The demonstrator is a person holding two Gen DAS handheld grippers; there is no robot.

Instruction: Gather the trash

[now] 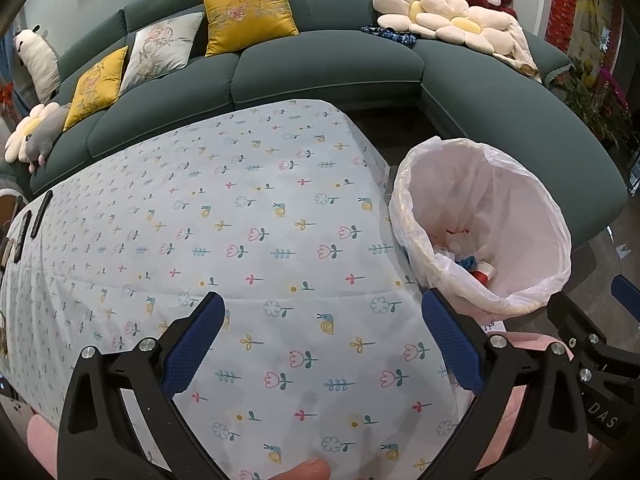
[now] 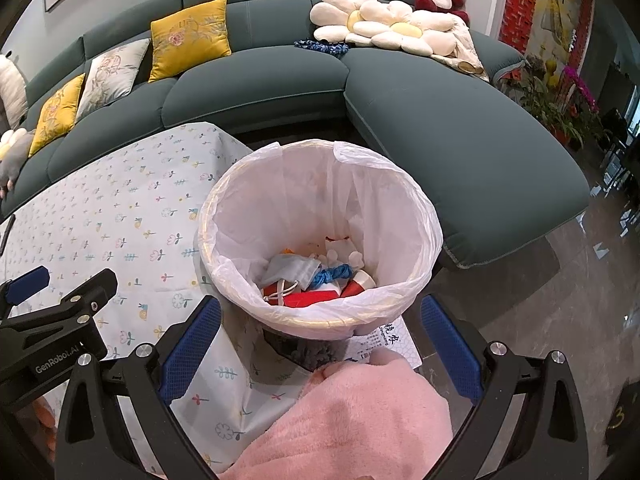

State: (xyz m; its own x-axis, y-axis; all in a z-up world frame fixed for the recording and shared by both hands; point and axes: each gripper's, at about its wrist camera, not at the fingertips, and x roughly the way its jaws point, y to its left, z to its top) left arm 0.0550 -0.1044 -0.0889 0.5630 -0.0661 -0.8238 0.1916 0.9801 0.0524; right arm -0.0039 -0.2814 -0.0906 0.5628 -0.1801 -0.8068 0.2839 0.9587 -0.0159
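Note:
A trash bin [image 2: 320,312] lined with a white plastic bag stands beside the table's right corner; it also shows in the left wrist view [image 1: 480,304]. Inside lie several pieces of trash [image 2: 316,276]: a grey face mask, blue crumpled wrapper, red and white packaging. My right gripper [image 2: 320,344] is open and empty, just in front of and above the bin. My left gripper [image 1: 320,344] is open and empty over the table with the floral cloth [image 1: 248,220], left of the bin.
A dark green corner sofa [image 2: 440,120] with yellow and grey cushions, flower pillows and a plush bear wraps around the table. Dark remotes [image 1: 36,216] lie at the table's left edge. Pink fabric [image 2: 360,420] sits below the right gripper. Potted plants [image 2: 560,104] stand at right.

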